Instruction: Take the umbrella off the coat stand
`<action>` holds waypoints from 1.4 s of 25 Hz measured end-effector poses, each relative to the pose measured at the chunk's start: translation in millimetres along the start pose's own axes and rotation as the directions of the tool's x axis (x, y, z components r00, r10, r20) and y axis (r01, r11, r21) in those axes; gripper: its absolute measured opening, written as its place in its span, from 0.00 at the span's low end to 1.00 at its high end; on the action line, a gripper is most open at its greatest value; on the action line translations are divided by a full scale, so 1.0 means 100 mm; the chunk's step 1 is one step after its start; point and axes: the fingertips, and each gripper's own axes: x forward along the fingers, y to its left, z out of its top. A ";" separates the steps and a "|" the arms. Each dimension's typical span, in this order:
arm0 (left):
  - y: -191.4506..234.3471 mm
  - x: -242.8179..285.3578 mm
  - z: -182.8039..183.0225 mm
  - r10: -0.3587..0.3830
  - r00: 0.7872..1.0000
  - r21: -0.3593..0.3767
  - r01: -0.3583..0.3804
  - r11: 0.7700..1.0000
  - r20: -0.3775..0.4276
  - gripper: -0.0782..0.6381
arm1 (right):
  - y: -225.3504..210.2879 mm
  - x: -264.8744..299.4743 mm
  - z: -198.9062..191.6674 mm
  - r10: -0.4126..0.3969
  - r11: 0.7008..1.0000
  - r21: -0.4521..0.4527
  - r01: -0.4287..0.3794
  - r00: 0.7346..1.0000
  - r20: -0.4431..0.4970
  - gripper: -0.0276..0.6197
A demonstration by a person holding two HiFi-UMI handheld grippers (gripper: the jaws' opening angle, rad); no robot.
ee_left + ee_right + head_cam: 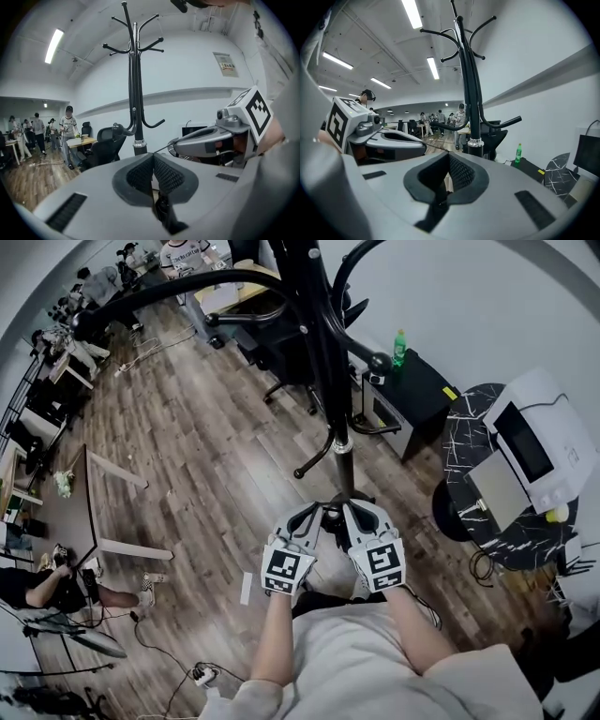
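The black coat stand (323, 362) rises straight ahead of me, and its pole runs down to the wooden floor just beyond my hands. Its curved hooks (136, 47) look bare, and no umbrella shows in any view. My left gripper (312, 515) and right gripper (359, 512) are held side by side close to my body, pointing at the stand's lower pole. The left gripper (153, 157) is shut with nothing between its pads. The right gripper (449, 158) is shut and empty too. Each gripper view shows the stand (471, 93) a short way beyond the jaws.
A black office chair (281, 343) stands behind the stand. A low black cabinet (422, 390) with a green bottle (400, 345) is at the right, then a round marbled table (469, 442) bearing a white appliance (539, 437). A desk (66, 512) is at left, with people at the back.
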 end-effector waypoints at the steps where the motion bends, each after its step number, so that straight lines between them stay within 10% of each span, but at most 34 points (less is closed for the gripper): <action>1: -0.03 0.03 -0.01 0.007 1.000 -0.012 -0.008 1.000 -0.010 0.14 | -0.02 -0.01 -0.01 -0.004 1.000 0.003 0.004 1.000 -0.002 0.06; 11: -0.07 0.12 -0.07 0.059 0.997 -0.114 -0.064 0.991 -0.043 0.14 | -0.12 0.01 0.01 -0.019 1.000 -0.007 0.019 1.000 -0.003 0.06; 35: -0.01 0.09 0.02 0.082 0.995 -0.060 -0.085 0.995 -0.049 0.14 | -0.09 0.04 0.05 0.019 0.995 -0.094 -0.019 1.000 -0.006 0.06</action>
